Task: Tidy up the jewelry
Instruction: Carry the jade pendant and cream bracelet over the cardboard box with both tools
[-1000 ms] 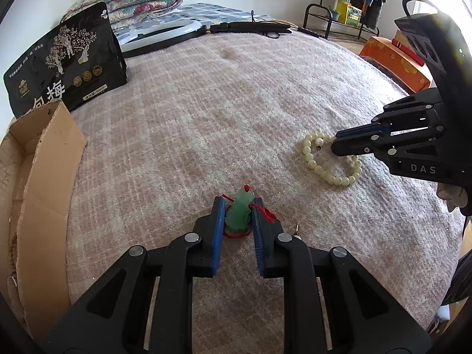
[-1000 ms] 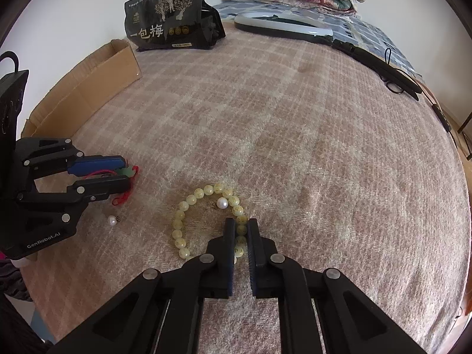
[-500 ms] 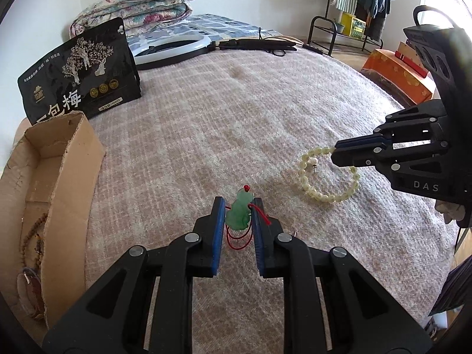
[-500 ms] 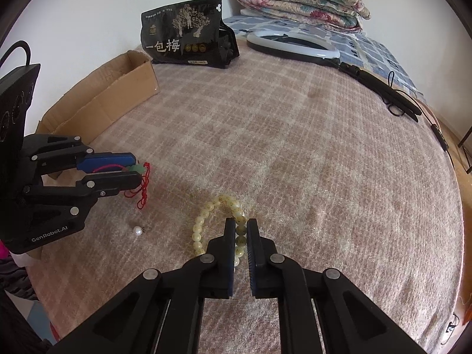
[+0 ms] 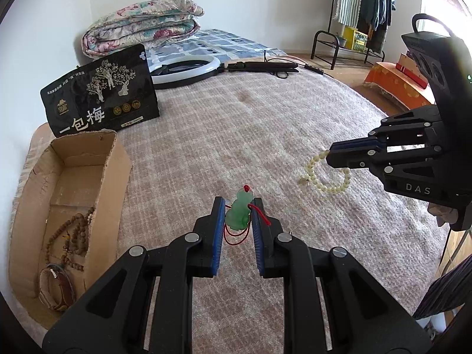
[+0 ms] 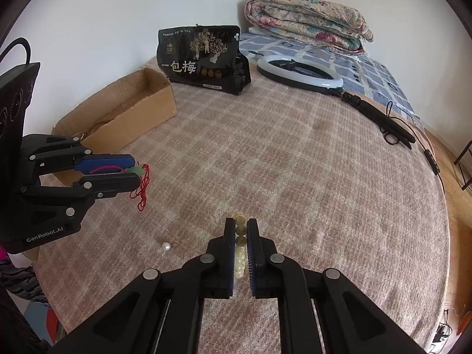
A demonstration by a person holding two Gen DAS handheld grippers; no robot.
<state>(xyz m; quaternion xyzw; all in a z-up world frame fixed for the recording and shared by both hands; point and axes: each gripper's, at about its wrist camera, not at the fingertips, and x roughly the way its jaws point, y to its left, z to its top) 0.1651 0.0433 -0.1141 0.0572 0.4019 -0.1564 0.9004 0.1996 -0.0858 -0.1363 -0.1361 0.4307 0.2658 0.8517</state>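
Note:
My left gripper [image 5: 237, 206] is shut on a green jade pendant [image 5: 239, 212] with a red cord [image 6: 143, 188] hanging below it, held above the blanket. My right gripper [image 6: 240, 224] is shut on a cream bead bracelet [image 5: 327, 180], which hangs from it clear of the bed. The open cardboard box [image 5: 112, 174] lies to the left and holds brown bead strings [image 5: 73, 233] and a leather band [image 5: 59, 289]. A loose pearl earring [image 6: 166, 246] lies on the blanket between the grippers.
A black snack bag [image 5: 100, 100] stands behind the box. A ring light [image 5: 185, 72] with its stand and cable lies at the far side. A folded quilt [image 5: 141, 23] is by the wall. The bed edge drops off to the right.
Both grippers have risen from the blanket with their pieces. The bracelet has come off the bed and now hangs. The box interior has come into the left view.

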